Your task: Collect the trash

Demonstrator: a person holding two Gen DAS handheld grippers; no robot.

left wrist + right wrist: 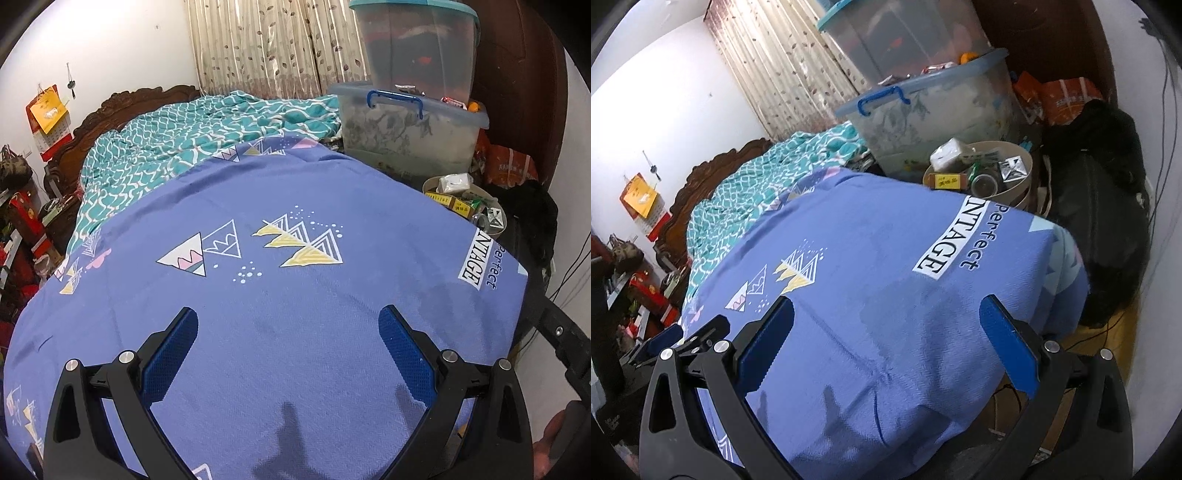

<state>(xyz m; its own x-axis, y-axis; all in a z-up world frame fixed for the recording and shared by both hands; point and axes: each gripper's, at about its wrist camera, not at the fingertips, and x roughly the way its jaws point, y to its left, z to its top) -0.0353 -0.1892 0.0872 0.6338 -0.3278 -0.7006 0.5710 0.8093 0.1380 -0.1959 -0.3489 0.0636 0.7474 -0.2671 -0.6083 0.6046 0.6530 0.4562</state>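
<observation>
Both grippers are hanging over the blue bedsheet [295, 295], fingers spread wide with nothing between them. Left gripper [288, 321] has plain sheet under it, with the triangle prints further out ahead of the fingertips. Right gripper [886, 310] sits over the corner of the bed, the "Perfect VINTAGE" label [945, 254] just beyond its fingers.

Trash-wise, the round beige bin [1015, 184] is past the far edge of the sheet, ahead and a bit right of the right fingers. It's stuffed with small boxes, a tissue pack and wrappers. Behind it are two stacked plastic storage tubs [923, 107]; a black bag [1100, 206] slumps off to the right.
</observation>
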